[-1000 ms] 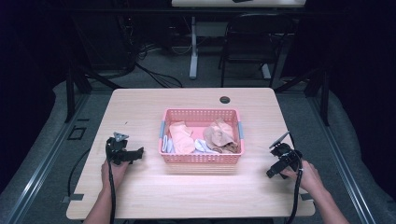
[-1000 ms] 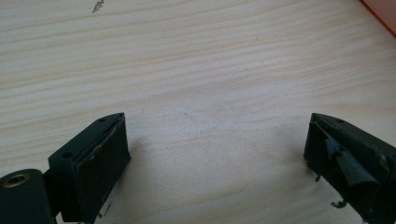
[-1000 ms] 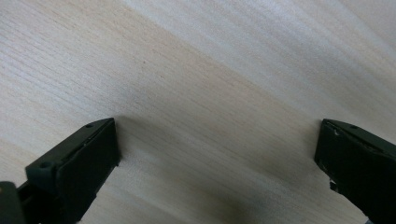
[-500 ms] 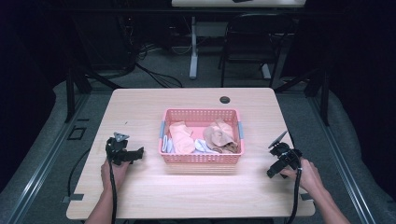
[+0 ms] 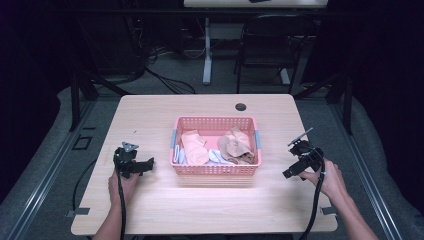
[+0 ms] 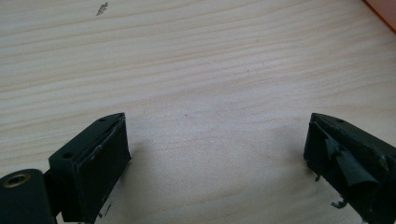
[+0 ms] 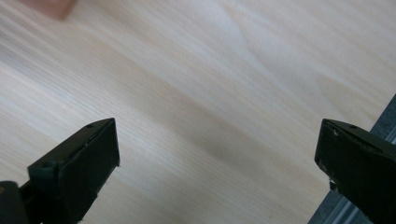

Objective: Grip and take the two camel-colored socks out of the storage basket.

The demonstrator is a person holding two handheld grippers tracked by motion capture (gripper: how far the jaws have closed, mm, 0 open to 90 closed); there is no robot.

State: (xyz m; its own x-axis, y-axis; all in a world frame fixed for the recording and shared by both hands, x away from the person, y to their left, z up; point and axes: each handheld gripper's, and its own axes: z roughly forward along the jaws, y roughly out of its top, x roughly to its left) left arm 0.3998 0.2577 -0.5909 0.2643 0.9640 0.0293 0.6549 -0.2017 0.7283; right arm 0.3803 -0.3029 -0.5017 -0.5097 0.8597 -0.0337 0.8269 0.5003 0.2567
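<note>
Two grippers, both empty, sit on either side of the pink basket (image 5: pixel 215 145). My left gripper (image 5: pixel 142 165) rests low on the table (image 5: pixel 150 115) just left of the basket, jaws spread wide over bare wood. The basket sits mid-table, long axis running left-right, holding a peach cloth (image 5: pixel 194 147), a white cloth (image 5: pixel 216 156) and a tan cloth (image 5: pixel 236 143). My right gripper (image 5: pixel 292 167), jaws also apart, is further off to the right. I judge left is nearer, reaching rightward for the peach cloth.
</note>
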